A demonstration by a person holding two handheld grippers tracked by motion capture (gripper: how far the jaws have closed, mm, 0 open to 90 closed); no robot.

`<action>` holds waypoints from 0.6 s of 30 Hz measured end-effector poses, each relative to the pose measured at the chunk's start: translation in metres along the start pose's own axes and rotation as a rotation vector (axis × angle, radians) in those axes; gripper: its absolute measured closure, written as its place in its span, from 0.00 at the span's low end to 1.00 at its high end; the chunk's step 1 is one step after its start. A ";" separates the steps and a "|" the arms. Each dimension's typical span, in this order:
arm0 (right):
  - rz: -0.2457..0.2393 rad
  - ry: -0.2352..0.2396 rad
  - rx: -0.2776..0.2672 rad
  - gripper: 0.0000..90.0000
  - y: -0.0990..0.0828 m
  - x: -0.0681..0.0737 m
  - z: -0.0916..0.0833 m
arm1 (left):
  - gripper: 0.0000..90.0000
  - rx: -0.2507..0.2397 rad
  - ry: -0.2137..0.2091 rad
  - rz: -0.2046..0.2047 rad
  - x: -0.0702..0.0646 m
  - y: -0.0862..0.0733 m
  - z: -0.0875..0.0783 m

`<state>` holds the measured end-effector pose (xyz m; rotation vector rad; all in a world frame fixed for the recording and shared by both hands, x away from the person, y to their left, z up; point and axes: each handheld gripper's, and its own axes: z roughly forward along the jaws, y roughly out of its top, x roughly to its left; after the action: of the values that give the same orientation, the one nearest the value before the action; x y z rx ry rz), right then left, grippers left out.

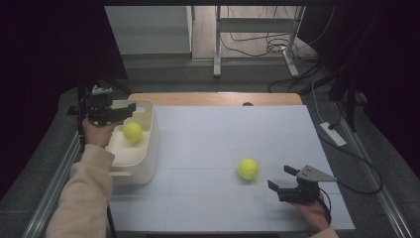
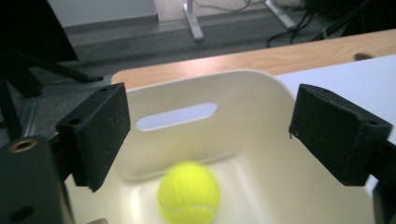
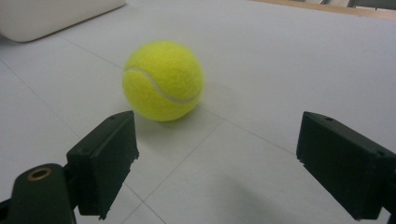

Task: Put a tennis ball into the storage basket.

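Two balls: one (image 1: 132,132) lies in the bin (image 1: 148,148) under my left gripper (image 1: 124,111), jaws spread, empty; the other (image 1: 248,168) sits on the table (image 1: 223,134) before my spread right gripper (image 1: 283,178). Round, no long axis. Right gripper view reveals its seam.

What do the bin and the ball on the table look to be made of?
Bin: likely moulded plastic, cream, smooth and slightly glossy, with rounded corners and a cut-out handle slot. Ball: yellow-green fuzzy felt with a pale curved seam, a tennis ball by its look; its core cannot be seen.
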<state>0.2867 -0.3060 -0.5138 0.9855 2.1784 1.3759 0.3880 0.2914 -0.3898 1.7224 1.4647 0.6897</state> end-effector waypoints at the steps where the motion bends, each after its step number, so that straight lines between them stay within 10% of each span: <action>1: 0.000 0.000 0.000 0.14 0.000 0.000 0.000 | 0.13 -0.010 -0.015 0.001 -0.002 0.000 -0.002; 8: 0.003 -0.002 -0.002 0.14 0.000 0.000 0.000 | 0.10 -0.047 -0.172 0.048 -0.017 -0.001 -0.012; 18: 0.005 0.005 -0.004 0.14 0.000 -0.001 0.001 | 0.09 -0.086 -0.282 0.051 -0.036 -0.011 -0.019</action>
<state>0.2880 -0.3060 -0.5144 0.9871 2.1779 1.3857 0.3599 0.2601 -0.3853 1.7171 1.1844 0.5040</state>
